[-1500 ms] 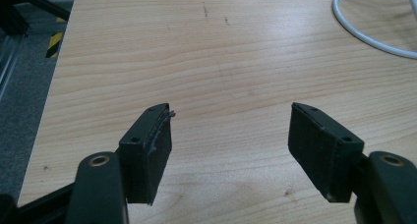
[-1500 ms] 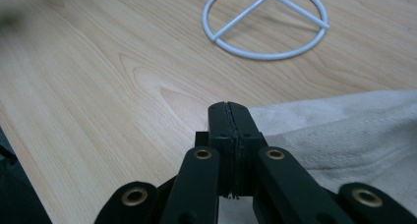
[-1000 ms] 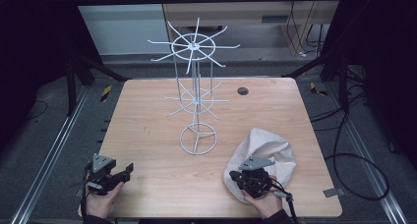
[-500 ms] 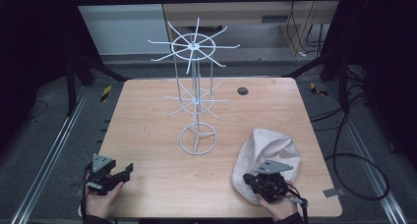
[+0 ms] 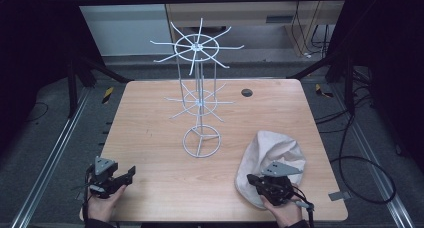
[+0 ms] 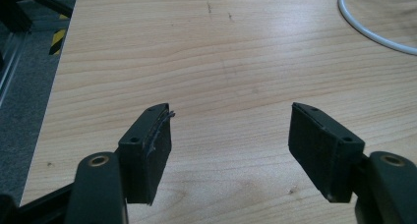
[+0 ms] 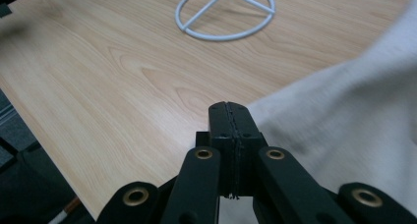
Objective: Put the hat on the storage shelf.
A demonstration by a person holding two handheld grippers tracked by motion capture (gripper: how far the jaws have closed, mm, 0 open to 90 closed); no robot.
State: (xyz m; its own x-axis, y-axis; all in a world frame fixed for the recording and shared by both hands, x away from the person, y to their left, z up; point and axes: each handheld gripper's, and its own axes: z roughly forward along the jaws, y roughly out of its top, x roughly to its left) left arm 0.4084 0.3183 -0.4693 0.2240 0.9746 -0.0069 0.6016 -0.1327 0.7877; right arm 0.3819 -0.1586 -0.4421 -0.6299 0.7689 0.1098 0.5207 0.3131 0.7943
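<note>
Gripping step: right gripper (image 7: pixel 230 111) clenched at cloth (image 5: pixel 272 155) edge, grasp unclear; left gripper (image 6: pixel 230 130) released above desk (image 5: pixel 160 138). Next probably lift toward wire rack (image 5: pixel 199 95).

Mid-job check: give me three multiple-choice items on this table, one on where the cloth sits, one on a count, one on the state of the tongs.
1. Where does the white cloth lie?
A. near right part of the table
B. far left corner
C. hung on the wire rack

2. How many spoked tiers does the wire rack carry above its base ring?
A. one
B. two
C. four

3. How do the left tongs stand?
A. shut on the cloth
B. shut on nothing
C. open over bare wood

Key:
1 A, the cloth lies beside the right tongs in the high view.
2 B, an upper and a lower wheel show.
3 C, a wide gap separates the jaws in the left gripper view.
</note>
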